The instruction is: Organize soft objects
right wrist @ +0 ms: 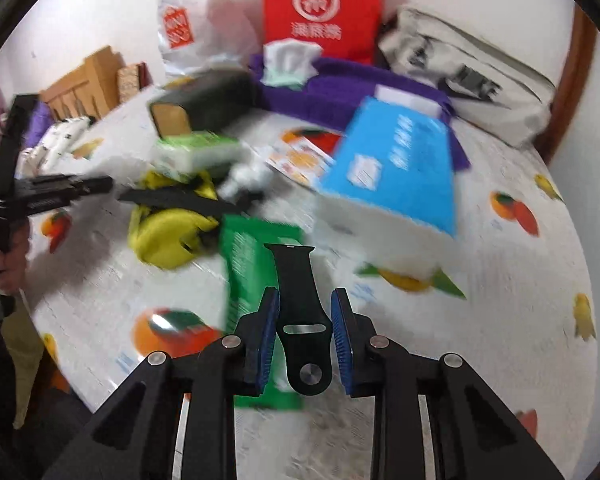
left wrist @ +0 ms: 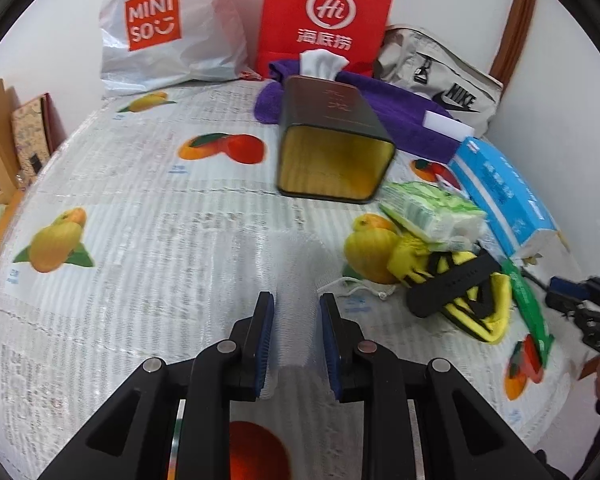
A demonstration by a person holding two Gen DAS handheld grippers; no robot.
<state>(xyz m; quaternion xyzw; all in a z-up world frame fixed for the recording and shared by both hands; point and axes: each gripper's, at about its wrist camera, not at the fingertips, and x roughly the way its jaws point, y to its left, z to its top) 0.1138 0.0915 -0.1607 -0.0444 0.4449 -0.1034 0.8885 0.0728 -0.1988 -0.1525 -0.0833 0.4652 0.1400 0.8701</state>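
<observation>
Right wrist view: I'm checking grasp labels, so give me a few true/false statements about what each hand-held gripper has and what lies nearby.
1. A black strap sits between the right hand-held gripper's fingers. True.
2. The strap lies over a green packet. True.
3. The left hand-held gripper holds the tissue box. False: nothing is between its fingers and the box lies farther off.
4. The red bag lies flat. False: it stands upright by the wall.
</observation>
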